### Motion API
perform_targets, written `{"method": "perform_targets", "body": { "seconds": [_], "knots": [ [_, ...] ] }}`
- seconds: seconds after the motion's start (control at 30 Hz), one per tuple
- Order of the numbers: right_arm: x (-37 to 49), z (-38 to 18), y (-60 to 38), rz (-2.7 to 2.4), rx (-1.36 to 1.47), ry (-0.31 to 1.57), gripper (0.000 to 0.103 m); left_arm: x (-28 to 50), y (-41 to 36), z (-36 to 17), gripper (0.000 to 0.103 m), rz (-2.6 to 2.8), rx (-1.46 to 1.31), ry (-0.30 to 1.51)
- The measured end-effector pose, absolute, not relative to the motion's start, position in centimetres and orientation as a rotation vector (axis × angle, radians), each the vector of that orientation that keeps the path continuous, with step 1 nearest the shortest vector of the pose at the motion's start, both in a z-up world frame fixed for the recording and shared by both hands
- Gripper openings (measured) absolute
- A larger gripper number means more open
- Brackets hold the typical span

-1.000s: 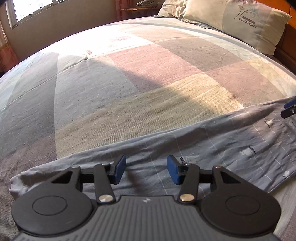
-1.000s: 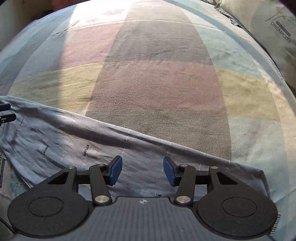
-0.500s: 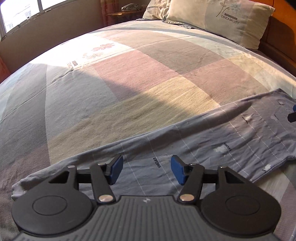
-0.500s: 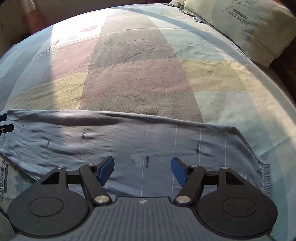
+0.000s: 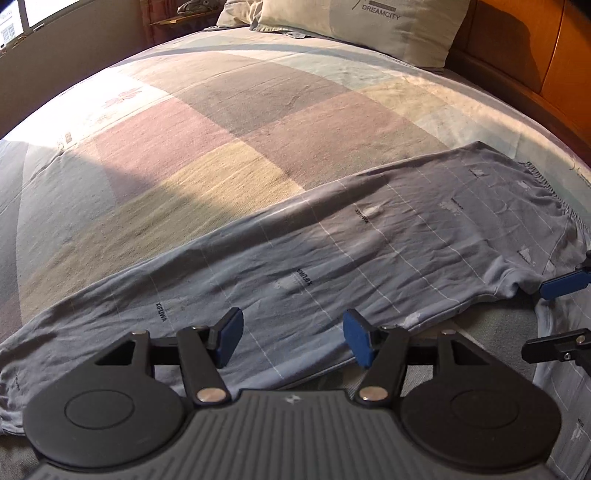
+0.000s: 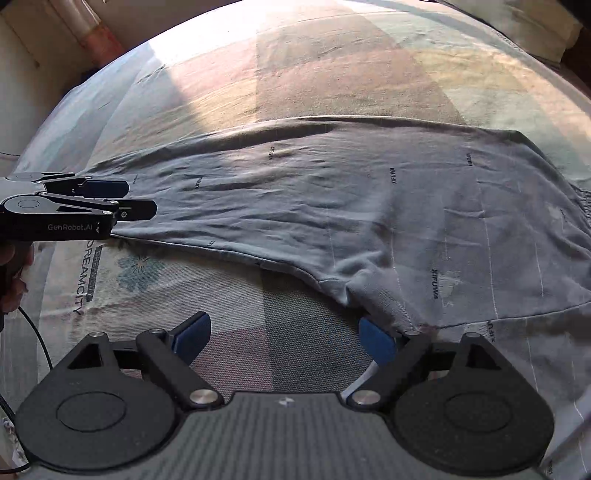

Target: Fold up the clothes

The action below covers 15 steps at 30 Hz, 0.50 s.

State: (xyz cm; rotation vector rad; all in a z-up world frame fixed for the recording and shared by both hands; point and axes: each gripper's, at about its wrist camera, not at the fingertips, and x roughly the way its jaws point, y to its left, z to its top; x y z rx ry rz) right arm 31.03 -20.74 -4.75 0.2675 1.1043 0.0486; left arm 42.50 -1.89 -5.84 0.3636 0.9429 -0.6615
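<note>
Grey-blue trousers [image 5: 332, 258] with thin white lines lie flat across the patchwork bed sheet [image 5: 221, 122], waistband to the right. My left gripper [image 5: 293, 341] hovers over the near edge of the leg; its jaws are opening and the pads press on nothing. In the right wrist view the trousers [image 6: 332, 192] spread wide. My right gripper [image 6: 284, 338] stands near the crotch fold, its jaws opening wide over bare sheet, and cloth brushes the right pad [image 6: 376, 339]. Each gripper shows in the other's view: the right gripper [image 5: 554, 317], the left gripper [image 6: 129, 197].
A cream pillow [image 5: 369, 26] lies at the head of the bed against a wooden headboard [image 5: 535, 55]. A window [image 5: 22, 14] is at the far left. A person's hand [image 6: 11, 273] and a black cable [image 6: 37, 339] show at the left edge.
Both grippers have drawn back from the trousers' far fold toward the near edge, and both sets of jaws have widened. More of the flattened trousers is in view.
</note>
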Motion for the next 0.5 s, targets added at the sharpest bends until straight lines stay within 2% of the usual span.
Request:
{"method": "perform_targets", "body": {
  "seconds": [0.27, 0.4, 0.47, 0.5],
  "knots": [
    [27.0, -6.5, -28.1, -0.147, 0.157, 1.104, 0.091, 40.8, -8.6, -9.4, 0.066, -0.747, 0.453, 0.943],
    [25.0, -8.3, -30.9, -0.179, 0.138, 1.165, 0.091, 40.6, -7.7, -10.1, 0.077, -0.705, 0.474, 0.986],
    [23.9, -9.0, -31.7, -0.183, 0.126, 1.193, 0.092, 41.0, -7.4, -9.2, 0.076, -0.657, 0.492, 1.015],
    [23.3, -9.2, -32.1, -0.177, 0.126, 1.198, 0.093, 41.1, -7.5, -8.6, 0.072, -0.636, 0.504, 1.024]
  ]
}}
